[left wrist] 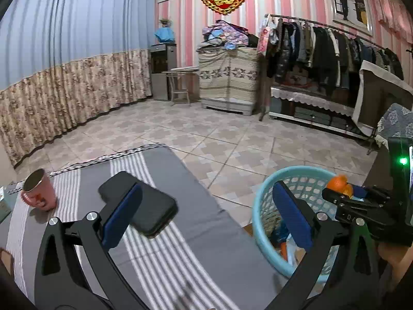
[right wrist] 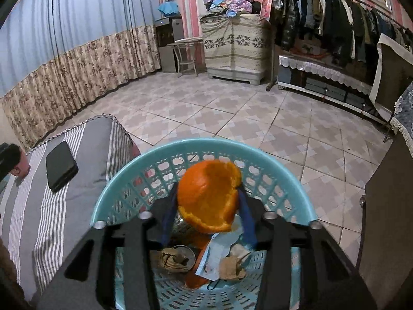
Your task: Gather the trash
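Note:
An orange peel (right wrist: pixel 209 196) sits between the blue pads of my right gripper (right wrist: pixel 207 193), touching both, right over the turquoise mesh basket (right wrist: pixel 206 143). At the bottom of the basket lie paper scraps (right wrist: pixel 219 258), brown crumpled bits and more peel. In the left wrist view the same basket (left wrist: pixel 260 206) stands on the floor beside the table, with the right gripper (left wrist: pixel 343 193) and its peel (left wrist: pixel 339 183) above it. My left gripper (left wrist: pixel 206 188) is open wide with nothing in it, over the edge of the striped tablecloth (left wrist: pixel 180 253).
A black phone (left wrist: pixel 155 211) (right wrist: pixel 60 165) and a pink cup (left wrist: pixel 38 193) rest on the grey-and-white striped cloth. Tiled floor (left wrist: pixel 232 139) stretches beyond to a curtain, a covered cabinet and a clothes rack (left wrist: pixel 335 46). Dark furniture (right wrist: pixel 387 219) stands close at the right.

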Demonstrator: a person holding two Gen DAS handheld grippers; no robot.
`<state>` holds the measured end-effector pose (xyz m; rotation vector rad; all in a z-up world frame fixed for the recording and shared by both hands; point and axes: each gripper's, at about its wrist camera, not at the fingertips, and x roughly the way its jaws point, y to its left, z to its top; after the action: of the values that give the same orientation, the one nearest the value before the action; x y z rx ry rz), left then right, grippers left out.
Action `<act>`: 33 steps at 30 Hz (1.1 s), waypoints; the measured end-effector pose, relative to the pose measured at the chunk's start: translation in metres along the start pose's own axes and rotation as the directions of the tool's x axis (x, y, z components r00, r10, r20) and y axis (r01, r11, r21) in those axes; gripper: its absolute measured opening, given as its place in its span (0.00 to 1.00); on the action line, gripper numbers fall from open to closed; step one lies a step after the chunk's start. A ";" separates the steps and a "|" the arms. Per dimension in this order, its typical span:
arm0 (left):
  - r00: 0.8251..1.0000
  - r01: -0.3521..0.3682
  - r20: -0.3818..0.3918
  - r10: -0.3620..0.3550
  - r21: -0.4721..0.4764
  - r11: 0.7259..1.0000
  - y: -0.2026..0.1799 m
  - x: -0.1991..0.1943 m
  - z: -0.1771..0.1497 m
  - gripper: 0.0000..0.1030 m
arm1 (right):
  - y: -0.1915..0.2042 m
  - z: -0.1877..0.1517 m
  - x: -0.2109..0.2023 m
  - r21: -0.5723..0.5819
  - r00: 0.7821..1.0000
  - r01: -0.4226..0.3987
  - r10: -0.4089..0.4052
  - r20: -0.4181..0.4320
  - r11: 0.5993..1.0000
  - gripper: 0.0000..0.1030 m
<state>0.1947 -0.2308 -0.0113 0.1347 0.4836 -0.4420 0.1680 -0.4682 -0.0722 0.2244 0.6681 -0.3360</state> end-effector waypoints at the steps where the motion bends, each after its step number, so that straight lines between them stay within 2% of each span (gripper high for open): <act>1: 1.000 -0.012 0.005 0.012 -0.003 1.000 0.003 -0.003 -0.002 0.95 | 0.000 0.000 -0.001 0.003 1.000 0.004 -0.004 0.010 1.000 0.75; 4: 1.000 -0.017 0.008 0.018 -0.019 1.000 0.010 -0.008 -0.005 0.95 | -0.006 0.001 -0.001 0.024 1.000 0.021 -0.022 0.020 0.999 0.85; 6: 0.999 -0.035 0.013 0.035 -0.021 0.999 0.013 -0.013 -0.005 0.95 | -0.009 0.001 -0.001 0.042 1.000 0.024 -0.025 0.016 0.999 0.86; 9: 0.998 -0.059 0.035 0.059 -0.019 0.998 0.020 -0.026 -0.007 0.95 | -0.011 0.001 -0.005 0.050 0.997 0.067 -0.069 0.035 0.996 0.94; 18: 0.989 -0.131 0.057 0.134 -0.053 0.990 0.048 -0.075 -0.024 0.95 | 0.009 -0.003 -0.024 0.015 0.995 0.079 -0.080 0.059 0.997 0.96; 21: 0.987 -0.143 0.058 0.147 -0.062 0.988 0.057 -0.094 -0.030 0.95 | 0.019 -0.008 -0.038 0.003 0.997 0.034 -0.035 0.073 0.999 0.96; 24: 0.983 -0.169 0.053 0.174 -0.081 0.982 0.067 -0.112 -0.035 0.95 | 0.025 -0.012 -0.055 0.044 0.996 -0.029 0.025 0.089 0.999 0.96; 29: 0.962 -0.257 0.075 0.263 -0.082 0.963 0.086 -0.140 -0.046 0.95 | 0.039 -0.024 -0.079 0.088 0.994 -0.080 0.072 0.086 0.993 0.96; 33: 0.961 -0.264 0.061 0.271 -0.099 0.959 0.102 -0.157 -0.057 0.95 | 0.049 -0.041 -0.098 0.107 0.993 -0.106 0.099 0.063 0.989 0.96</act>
<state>0.0915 -0.0675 0.0157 0.0950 0.4050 -0.1585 0.0910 -0.3874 -0.0366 0.3516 0.5801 -0.2796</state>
